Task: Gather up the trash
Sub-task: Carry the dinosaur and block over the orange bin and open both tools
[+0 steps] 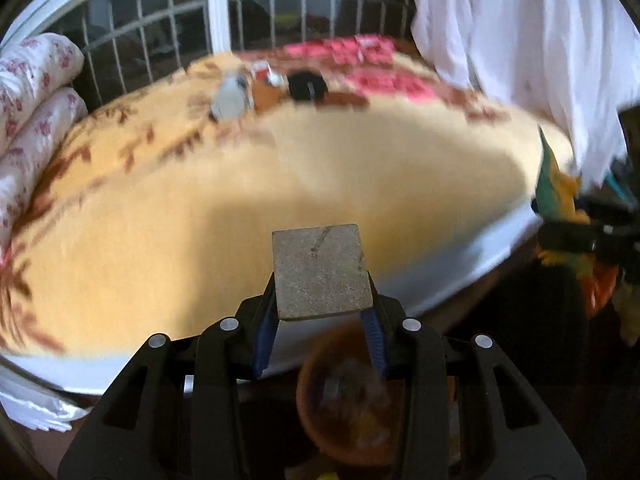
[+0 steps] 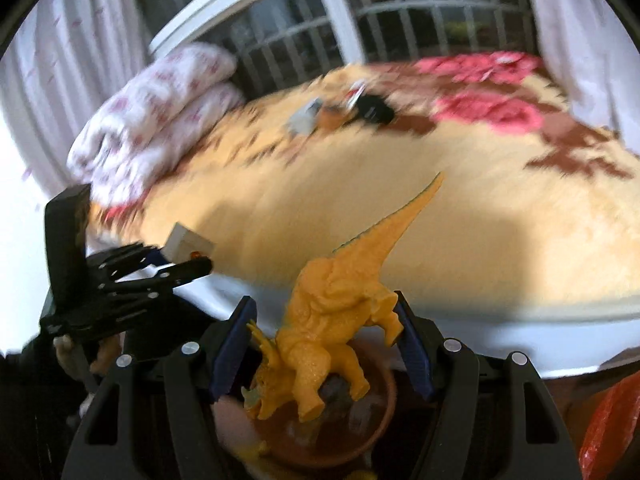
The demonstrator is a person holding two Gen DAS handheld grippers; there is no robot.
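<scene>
**Q:** Nearest the lens, what do the jaws hold?

**A:** Left gripper [image 1: 322, 312] jaws clamp a flat grey block [image 1: 320, 272]. Right gripper [image 2: 324, 344] jaws pinch an orange toy dinosaur [image 2: 340, 312] at its belly, above a brown bowl [image 2: 376, 424] at 6 o'clock.

**Q:** How will they handle?

**A:** Probably both light and stiff. Small litter [image 1: 256, 92] lies across the bed [image 1: 200, 208], at 11 o'clock.

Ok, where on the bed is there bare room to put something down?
The yellow blanket is bare across its near and middle stretch, between the folded floral quilt and the white curtain. The far end by the window is crowded: a small litter cluster, a black object, pink cloth.
</scene>
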